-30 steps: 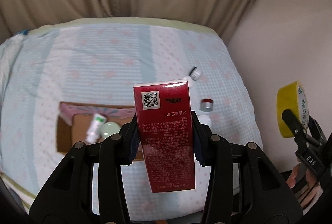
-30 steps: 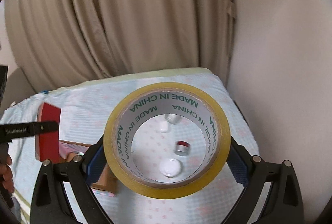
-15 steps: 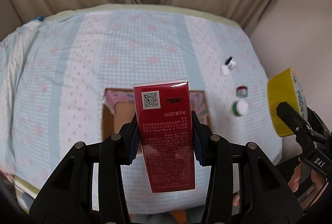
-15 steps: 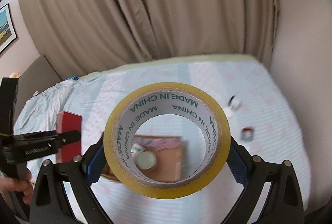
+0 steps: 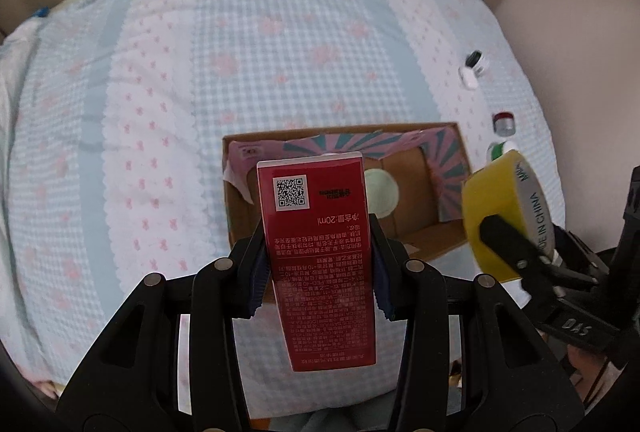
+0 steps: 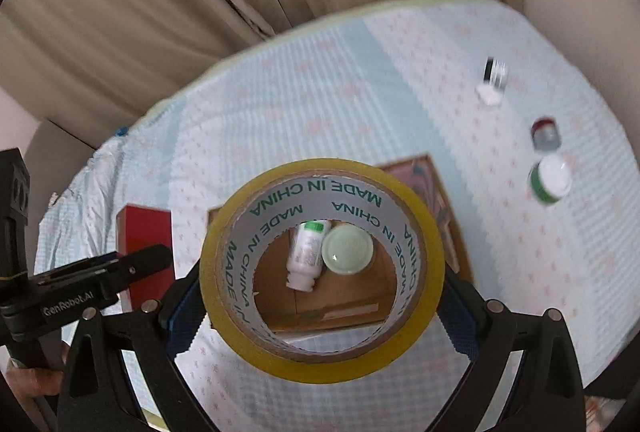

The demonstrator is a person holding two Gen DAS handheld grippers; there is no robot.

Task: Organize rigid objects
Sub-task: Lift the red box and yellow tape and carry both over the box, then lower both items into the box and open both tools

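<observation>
Low in the centre of the left wrist view, the left gripper (image 5: 318, 272) is clenched on a red carton (image 5: 320, 256), glossy card with printed text, held above the open cardboard box (image 5: 448, 232). At the lower centre of the right wrist view, the right gripper (image 6: 320, 296) clamps a yellow tape roll (image 6: 322, 272) by its rim, over the same box. Inside lie a white bottle (image 6: 306, 252) and a pale green round lid (image 6: 347, 249). Three small jars remain on the gingham sheet (image 5: 200, 72) at upper right. Both grippers crowd one opening; they could collide, or the smooth carton could land on the round lid and tip.
</observation>
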